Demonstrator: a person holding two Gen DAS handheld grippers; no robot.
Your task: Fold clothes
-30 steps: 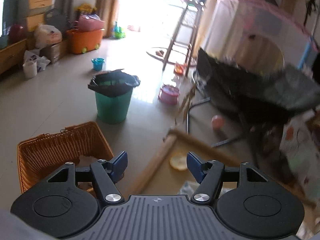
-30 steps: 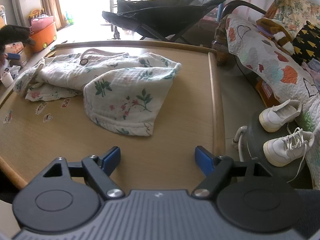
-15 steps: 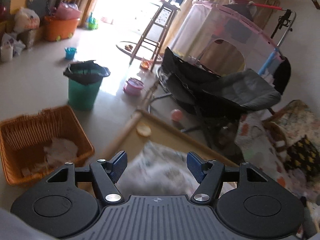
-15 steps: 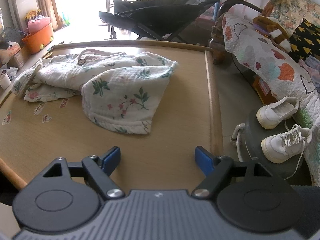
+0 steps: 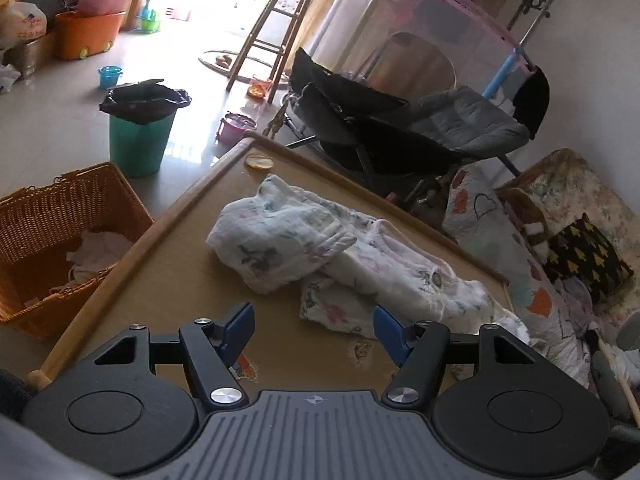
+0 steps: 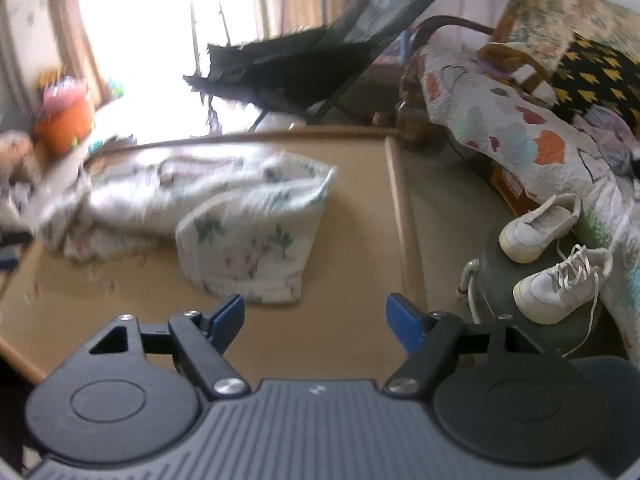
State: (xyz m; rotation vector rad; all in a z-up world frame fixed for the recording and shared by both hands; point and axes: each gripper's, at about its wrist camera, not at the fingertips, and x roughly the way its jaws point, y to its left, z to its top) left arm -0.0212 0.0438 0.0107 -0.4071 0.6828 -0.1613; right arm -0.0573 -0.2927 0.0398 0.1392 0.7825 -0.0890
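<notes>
Barely begun: the floral muslin garment [image 5: 320, 256] lies crumpled on the table [image 5: 172, 264], left gripper [image 5: 314, 330] and right gripper [image 6: 316, 320] both spread, holding nothing

No readable text, label, brand or number shows in either view; any print is too blurred.

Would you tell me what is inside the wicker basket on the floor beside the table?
The wicker basket holds a loose heap of pale, crumpled cloth near its inner corner. Its near wall hides the bottom, so anything beneath or beside that heap cannot be seen.
</notes>
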